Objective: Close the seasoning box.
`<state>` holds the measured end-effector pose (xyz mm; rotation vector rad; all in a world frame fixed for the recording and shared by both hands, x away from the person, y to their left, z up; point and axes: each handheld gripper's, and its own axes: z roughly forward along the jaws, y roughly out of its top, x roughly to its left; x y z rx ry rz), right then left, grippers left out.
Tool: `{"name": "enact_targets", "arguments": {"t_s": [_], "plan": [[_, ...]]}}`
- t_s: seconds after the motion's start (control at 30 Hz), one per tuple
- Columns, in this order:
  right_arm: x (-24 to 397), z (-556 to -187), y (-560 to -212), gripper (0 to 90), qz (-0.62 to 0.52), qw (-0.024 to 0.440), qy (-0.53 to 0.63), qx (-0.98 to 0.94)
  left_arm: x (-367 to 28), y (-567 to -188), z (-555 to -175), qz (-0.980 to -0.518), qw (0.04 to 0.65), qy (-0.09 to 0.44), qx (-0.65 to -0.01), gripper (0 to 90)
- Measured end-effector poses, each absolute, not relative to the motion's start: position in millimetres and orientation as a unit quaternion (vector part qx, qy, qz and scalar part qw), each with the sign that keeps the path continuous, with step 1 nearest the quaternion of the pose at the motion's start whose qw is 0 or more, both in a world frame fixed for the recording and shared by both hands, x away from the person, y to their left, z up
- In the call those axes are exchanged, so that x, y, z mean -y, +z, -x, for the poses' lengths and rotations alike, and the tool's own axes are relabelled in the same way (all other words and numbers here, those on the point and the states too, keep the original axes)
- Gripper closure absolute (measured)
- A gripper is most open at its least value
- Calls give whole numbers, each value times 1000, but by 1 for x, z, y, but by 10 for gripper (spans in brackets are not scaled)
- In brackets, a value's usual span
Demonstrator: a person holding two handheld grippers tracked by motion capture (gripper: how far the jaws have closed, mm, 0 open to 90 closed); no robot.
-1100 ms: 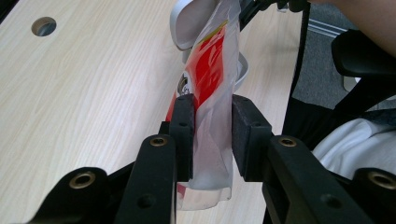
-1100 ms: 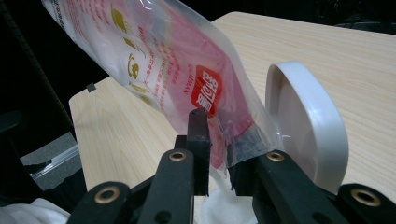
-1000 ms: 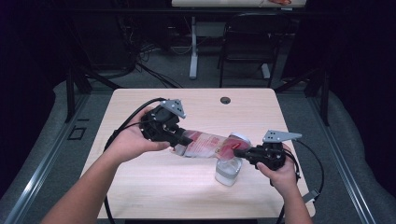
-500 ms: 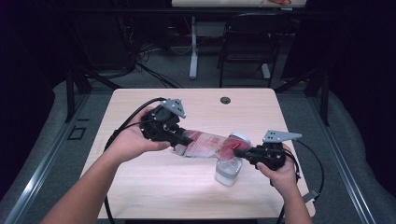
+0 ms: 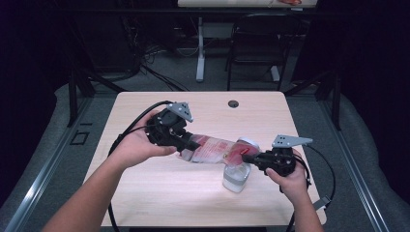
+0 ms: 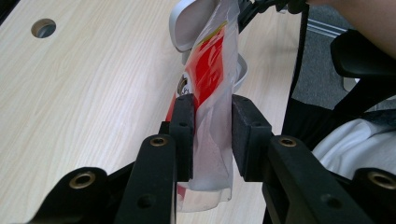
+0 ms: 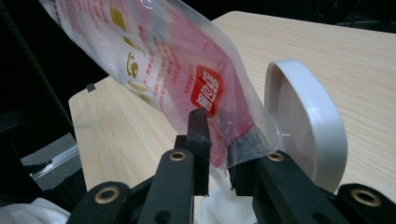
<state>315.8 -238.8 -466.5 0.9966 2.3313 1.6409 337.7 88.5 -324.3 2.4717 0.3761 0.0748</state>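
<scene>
A clear plastic pouch [image 5: 216,149] with red print hangs stretched between my two grippers above the table. My left gripper [image 5: 187,144] is shut on its white-filled end, whose film is pinched between the pads [image 6: 183,121]. My right gripper [image 5: 247,156] is shut on the red-printed end [image 7: 205,95]. That end tilts down over a clear jar [image 5: 236,177] standing on the table with white contents. A white flip lid [image 7: 303,135] stands open beside the pouch, also seen past the pouch as the lid [image 6: 187,21] in the left gripper view.
The wooden table [image 5: 145,193] has a round cable hole [image 5: 233,103] near its far edge. Black cables [image 5: 130,130] trail from both grippers. A chair [image 5: 254,43] and a desk leg [image 5: 199,53] stand on the floor behind the table.
</scene>
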Motion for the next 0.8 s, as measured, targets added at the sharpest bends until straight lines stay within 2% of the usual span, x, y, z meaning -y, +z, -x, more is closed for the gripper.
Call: {"name": "enact_targets", "arguments": {"t_s": [0.8], "plan": [[239, -317, -468, 809, -330, 59, 542, -771, -88, -323, -339, -938, 317, 29, -141, 725]]}}
